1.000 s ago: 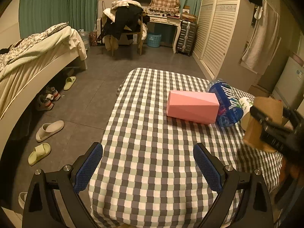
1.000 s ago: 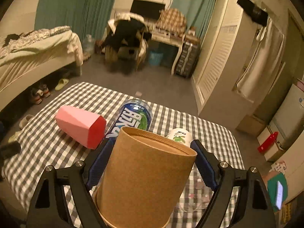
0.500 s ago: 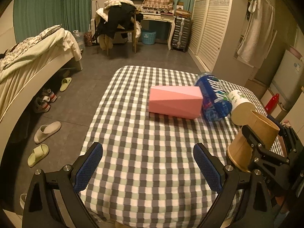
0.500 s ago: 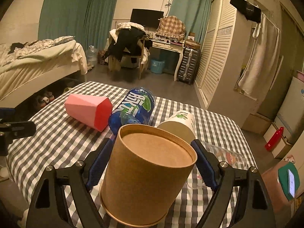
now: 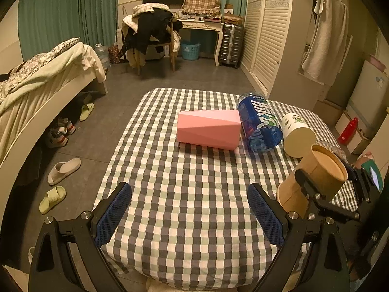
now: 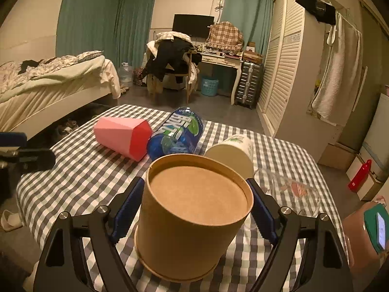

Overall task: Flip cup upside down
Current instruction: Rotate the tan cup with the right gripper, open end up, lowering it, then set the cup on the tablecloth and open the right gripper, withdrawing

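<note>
1. Cup, brown paper, inverted with its closed base up and rim on the checked table, sits between the right gripper fingers, blue pads pressing both sides.
2. Left gripper hangs spread wide, holding nothing, over bare cloth near the table's near edge.
3. Pink box, blue bottle and white cup lie toppled just beyond.

A pink box, blue bottle and white cup lie on the checkered table.

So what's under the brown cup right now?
The brown paper cup, clamped by the right gripper, stands mouth-down on the checkered tablecloth. Anything beneath it is hidden.
</note>
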Demonstrator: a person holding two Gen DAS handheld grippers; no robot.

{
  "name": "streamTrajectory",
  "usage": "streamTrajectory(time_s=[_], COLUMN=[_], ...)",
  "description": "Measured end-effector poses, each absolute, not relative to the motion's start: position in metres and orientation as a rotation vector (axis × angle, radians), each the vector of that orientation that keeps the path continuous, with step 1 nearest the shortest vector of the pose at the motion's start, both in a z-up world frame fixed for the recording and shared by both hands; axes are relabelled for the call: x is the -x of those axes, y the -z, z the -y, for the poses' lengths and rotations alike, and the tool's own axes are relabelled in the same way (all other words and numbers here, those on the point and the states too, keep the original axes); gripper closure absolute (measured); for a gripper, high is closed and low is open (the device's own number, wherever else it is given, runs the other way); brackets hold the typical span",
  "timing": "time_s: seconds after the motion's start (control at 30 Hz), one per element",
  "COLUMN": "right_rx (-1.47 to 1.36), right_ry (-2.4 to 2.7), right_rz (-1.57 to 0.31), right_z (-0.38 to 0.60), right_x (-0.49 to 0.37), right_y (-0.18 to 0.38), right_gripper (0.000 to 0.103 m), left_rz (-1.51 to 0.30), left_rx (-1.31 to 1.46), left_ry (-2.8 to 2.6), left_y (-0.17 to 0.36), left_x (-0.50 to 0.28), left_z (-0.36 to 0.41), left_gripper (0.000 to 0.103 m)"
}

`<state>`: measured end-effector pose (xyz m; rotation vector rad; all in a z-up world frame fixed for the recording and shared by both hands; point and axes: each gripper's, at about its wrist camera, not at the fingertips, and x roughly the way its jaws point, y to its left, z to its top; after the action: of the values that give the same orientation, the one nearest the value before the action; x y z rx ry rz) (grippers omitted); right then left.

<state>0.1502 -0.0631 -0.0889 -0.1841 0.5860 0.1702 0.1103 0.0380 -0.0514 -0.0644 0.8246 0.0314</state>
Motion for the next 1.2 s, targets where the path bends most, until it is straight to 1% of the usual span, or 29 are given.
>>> streamTrajectory(time_s=[0.1,0.4,0.5,0.63,0.8,1.0,1.2], right_rx=[0.179,0.142,0.102,0.057,0.015,-0.014,-0.008], right_ry=[-0.196,-0.214,-0.214,-0.227,-0.212,-0.155,-0.118], right_rz=[-0.604,-0.627,-0.632,-0.598,-0.537,-0.494,-0.465], right_z=[0.064,0.063,0.069,0.079,0.095,0.121,0.148], right_x=[-0.141,-0.133,-0.132,-0.128,-0.12,-0.101,-0.076], right_y=[0.095,0.098,0.092,0.071,0.028,-0.017,-0.037], right_gripper=[0.024,0.023,0.012,0.011,0.011,0.011,0.011], left_rz=[-0.823,-0.816,-0.815,-0.805,-0.757,-0.646,-0.535], left_rx=[0.057,0.034,0.035,0.034,0.034,0.031,0.049], left_ry=[-0.035,-0.019,-0.019,-0.022,-0.015,0.034,0.058], left_y=[0.05,0.046,0.046,0.041,0.022,-0.002,-0.013], left_x=[-0.107,-0.104,-0.104,-0.102,-0.094,-0.077,-0.054], left_z=[-0.035,-0.027,-0.026,-0.025,-0.016,0.008,0.03], left_gripper=[0.004,0.004,0.004,0.004,0.004,0.004,0.004])
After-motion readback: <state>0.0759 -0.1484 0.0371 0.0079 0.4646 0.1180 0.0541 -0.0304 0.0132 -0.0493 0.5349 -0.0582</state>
